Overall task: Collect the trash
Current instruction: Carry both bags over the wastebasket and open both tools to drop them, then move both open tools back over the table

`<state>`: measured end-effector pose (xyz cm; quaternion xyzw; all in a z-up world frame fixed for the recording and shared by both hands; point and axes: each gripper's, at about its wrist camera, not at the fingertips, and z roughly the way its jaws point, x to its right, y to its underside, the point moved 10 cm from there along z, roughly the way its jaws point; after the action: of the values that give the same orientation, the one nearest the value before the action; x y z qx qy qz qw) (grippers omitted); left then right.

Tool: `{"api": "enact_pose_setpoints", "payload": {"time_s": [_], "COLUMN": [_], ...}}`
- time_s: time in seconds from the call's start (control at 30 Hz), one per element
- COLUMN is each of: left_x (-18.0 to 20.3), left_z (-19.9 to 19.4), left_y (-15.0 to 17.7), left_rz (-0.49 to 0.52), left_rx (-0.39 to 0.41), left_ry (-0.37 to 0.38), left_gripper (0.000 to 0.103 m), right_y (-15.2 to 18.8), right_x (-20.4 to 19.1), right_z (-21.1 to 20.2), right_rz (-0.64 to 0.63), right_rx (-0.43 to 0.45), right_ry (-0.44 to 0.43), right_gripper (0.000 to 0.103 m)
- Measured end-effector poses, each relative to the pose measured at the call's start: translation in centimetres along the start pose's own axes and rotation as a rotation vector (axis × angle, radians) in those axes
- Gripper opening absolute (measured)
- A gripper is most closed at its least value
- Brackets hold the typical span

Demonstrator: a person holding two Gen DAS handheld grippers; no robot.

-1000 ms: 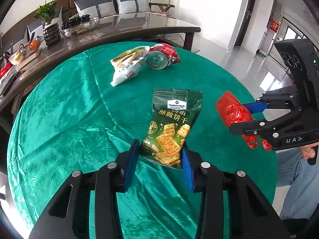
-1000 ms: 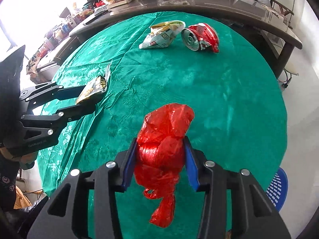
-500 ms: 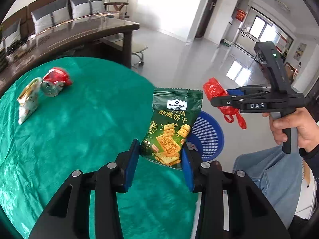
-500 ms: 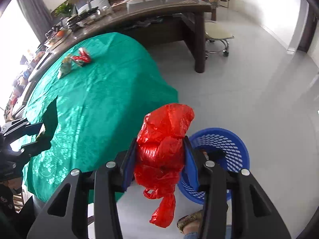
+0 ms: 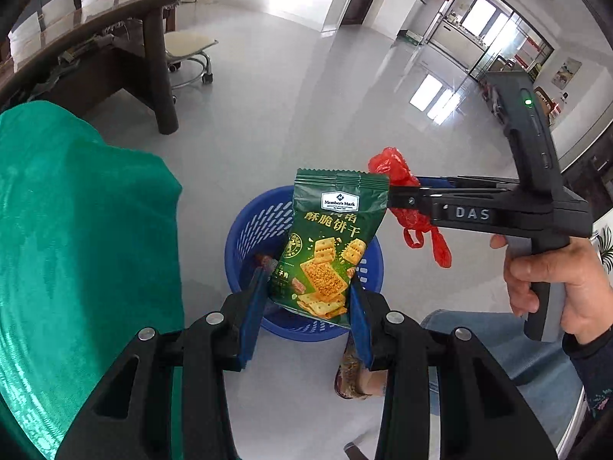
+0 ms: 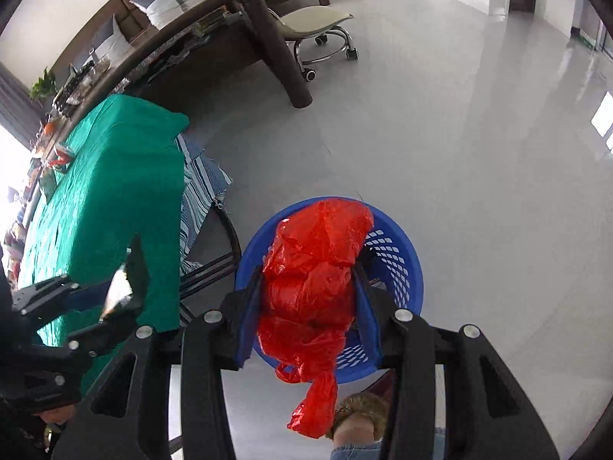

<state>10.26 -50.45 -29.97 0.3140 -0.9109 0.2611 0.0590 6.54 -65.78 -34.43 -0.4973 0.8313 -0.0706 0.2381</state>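
My left gripper point(image 5: 306, 303) is shut on a dark green cracker packet point(image 5: 325, 241), which hangs over a blue plastic basket point(image 5: 249, 230) on the floor. The right gripper point(image 5: 398, 195) reaches in from the right of that view, shut on a crumpled red plastic bag point(image 5: 394, 168). In the right wrist view the right gripper point(image 6: 310, 299) pinches the red bag point(image 6: 314, 260) directly above the blue basket point(image 6: 402, 268). The left gripper point(image 6: 115, 306) shows at the lower left there with the packet point(image 6: 126, 280) edge-on. Small trash items point(image 6: 57, 157) lie far off on the table.
The green-clothed table point(image 5: 76, 230) fills the left side, its edge close to the basket. A dark wooden desk point(image 5: 115, 38) and a wheeled stool point(image 5: 191, 53) stand beyond. A person's hand point(image 5: 555, 283), jeans leg point(image 5: 517, 352) and slippered foot point(image 6: 360, 410) are near the basket.
Both grippers swung off the green table and out over the floor. The blue basket now lies under the packet and the red bag. Both grips are unchanged.
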Motion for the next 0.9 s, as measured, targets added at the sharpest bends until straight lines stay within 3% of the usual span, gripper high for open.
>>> {"api": "enact_pose_setpoints", "payload": {"time_s": [0.27, 0.33, 0.4, 0.47, 0.57, 0.7, 0.77, 0.9], "left_x": [-0.2, -0.5, -1.0, -1.6, -1.6, -1.2, -1.3, -3.0], "left_z": [6.7, 7.6, 8.1, 7.8, 5.3, -0.9, -4.0, -8.0], "left_y": [-0.6, -0.8, -0.8, -1.2, -1.8, -2.3, -1.0, 3.8], "left_rz": [-0.019, -0.021, -0.035, -0.045, -0.041, -0.006, -0.002, -0.054], "left_rx": [-0.072, -0.076, -0.074, -0.057, 0.005, 0.162, 0.217, 0.234], "left_ry": [-0.010, -0.022, -0.040, -0.066, -0.087, -0.131, -0.143, -0.167], "left_gripper": [0.041, 0.053, 0.073, 0.078, 0.086, 0.098, 0.098, 0.098], "right_y": [-0.3, -0.4, -1.0, -1.5, -2.3, -2.8, -2.6, -1.5], "right_x": [1.2, 1.4, 1.5, 1.5, 1.1, -0.1, -1.1, -4.6], "right_z": [1.4, 1.7, 1.1, 0.0, -2.1, -4.0, -3.5, -2.4], "right_rz": [0.036, 0.052, 0.062, 0.063, 0.058, 0.029, 0.009, -0.102], "right_rx": [-0.024, -0.031, -0.006, 0.034, 0.116, 0.213, 0.200, 0.190], "right_ry": [-0.021, -0.017, -0.025, -0.027, -0.023, 0.022, 0.056, 0.114], "right_gripper": [0.047, 0.076, 0.078, 0.078, 0.079, 0.098, 0.098, 0.098]}}
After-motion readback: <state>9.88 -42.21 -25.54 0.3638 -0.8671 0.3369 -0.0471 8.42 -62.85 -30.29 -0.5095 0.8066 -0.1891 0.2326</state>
